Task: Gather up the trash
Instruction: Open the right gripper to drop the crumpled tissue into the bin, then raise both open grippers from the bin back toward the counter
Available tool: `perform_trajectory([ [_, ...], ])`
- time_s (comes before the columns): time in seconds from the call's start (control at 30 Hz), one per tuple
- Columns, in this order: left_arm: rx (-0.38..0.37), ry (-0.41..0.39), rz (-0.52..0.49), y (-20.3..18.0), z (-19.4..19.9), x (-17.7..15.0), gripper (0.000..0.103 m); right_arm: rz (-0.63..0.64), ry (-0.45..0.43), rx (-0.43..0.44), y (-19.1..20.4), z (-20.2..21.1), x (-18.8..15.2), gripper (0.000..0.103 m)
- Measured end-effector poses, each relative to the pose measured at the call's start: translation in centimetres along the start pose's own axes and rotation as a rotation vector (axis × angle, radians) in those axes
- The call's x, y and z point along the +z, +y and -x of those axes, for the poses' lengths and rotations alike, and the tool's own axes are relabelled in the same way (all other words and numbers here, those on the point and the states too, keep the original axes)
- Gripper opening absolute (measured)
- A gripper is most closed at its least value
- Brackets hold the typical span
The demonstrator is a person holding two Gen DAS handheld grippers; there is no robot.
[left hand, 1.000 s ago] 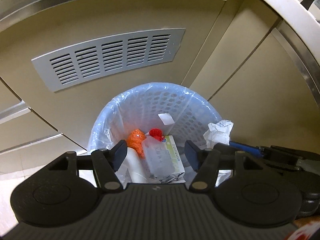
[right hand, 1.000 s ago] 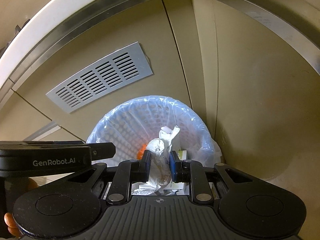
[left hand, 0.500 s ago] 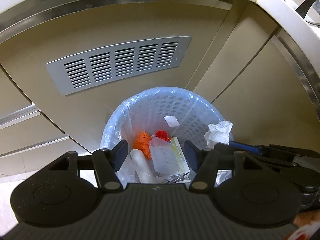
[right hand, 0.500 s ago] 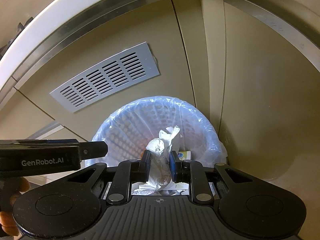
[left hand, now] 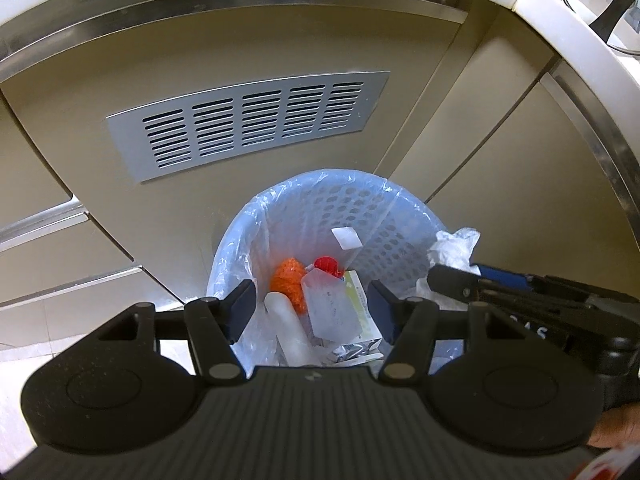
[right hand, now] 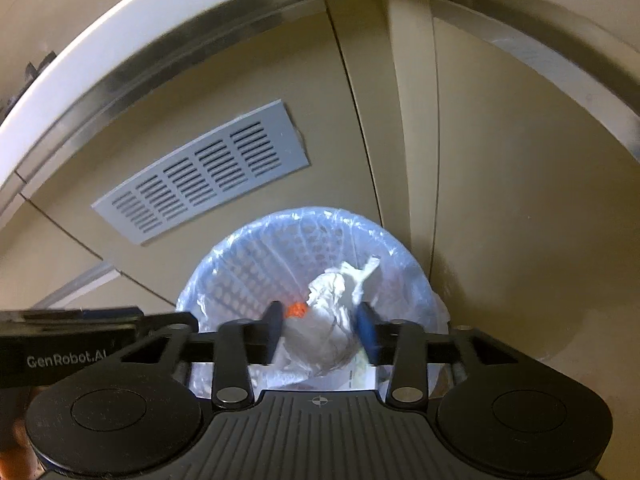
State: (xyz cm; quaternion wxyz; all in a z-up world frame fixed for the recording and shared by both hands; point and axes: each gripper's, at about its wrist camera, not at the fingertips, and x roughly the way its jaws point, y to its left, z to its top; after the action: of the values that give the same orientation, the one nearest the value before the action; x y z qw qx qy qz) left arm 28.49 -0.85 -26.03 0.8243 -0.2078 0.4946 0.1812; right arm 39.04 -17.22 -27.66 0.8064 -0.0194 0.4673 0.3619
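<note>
While fingers (right hand: 366, 332) gape — tissue (right hand: 332, 320) over bin (right hand: 248, 256)

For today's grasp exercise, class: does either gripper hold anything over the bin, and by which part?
Left gripper: nothing, jaws wide. Right gripper: the crumpled tissue sits between its fingers, but gaps show either side, so apparently not gripped.

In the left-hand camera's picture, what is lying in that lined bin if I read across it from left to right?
White tube → orange mesh ball → clear bottle with a red cap → yellow-green carton, all inside the trash basket; then, at its right rim, the crumpled tissue at the right gripper.
</note>
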Motion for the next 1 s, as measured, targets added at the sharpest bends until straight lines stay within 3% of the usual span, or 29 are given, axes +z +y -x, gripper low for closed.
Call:
perform_trajectory([
  [0.5,0.004,-0.012,-0.009,0.2,1.9,-0.9,0.059,-0.008,0.02,-0.011,0.3,1.6,-1.2,0.052],
  [1.0,-0.039,-0.072,-0.08,0.8,8.8,-1.8,0.059,-0.055,-0.008,-0.015,3.1,8.2,-2.2,0.053],
])
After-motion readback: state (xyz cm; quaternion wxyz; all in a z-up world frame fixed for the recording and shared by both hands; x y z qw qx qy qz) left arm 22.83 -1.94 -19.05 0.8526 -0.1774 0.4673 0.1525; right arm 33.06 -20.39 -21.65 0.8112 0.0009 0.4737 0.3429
